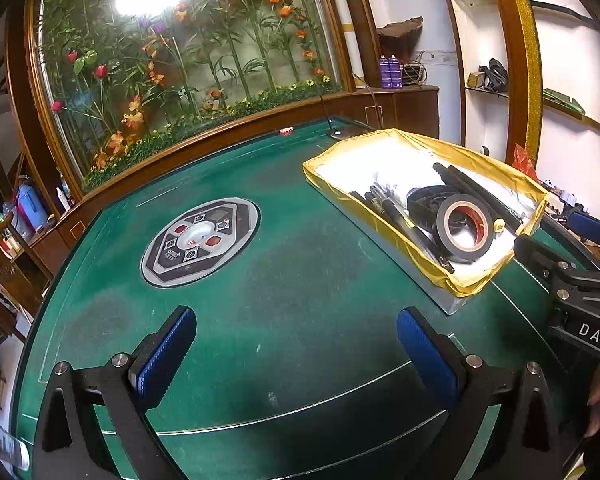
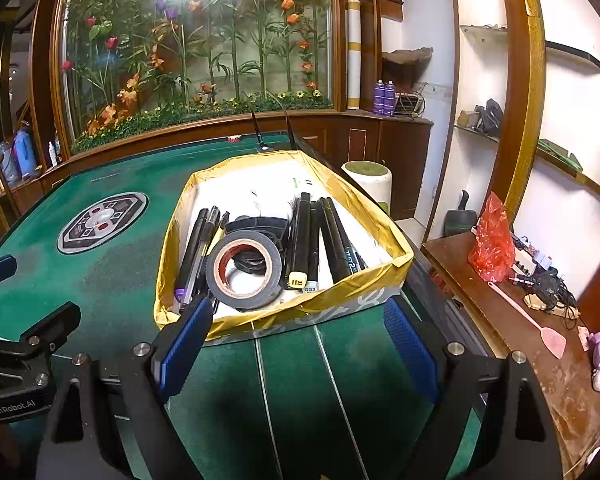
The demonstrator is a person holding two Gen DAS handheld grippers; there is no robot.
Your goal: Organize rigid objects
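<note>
**Both hand-held grippers spread over the green bench, box ahead**

The right hand-held gripper (image 2: pixel 298 344) hangs with its blue pads wide apart and nothing between them, just short of the yellow-lined box (image 2: pixel 396 236). Inside the box, straight ahead of it, a roll of black tape (image 2: pixel 244 268) lies among pens (image 2: pixel 196 248) and markers (image 2: pixel 300 240); a dark item behind the tape is perhaps a second roll. The left hand-held gripper (image 1: pixel 296 356) is likewise spread and empty, the box (image 1: pixel 324 172) ahead to its right.
</note>
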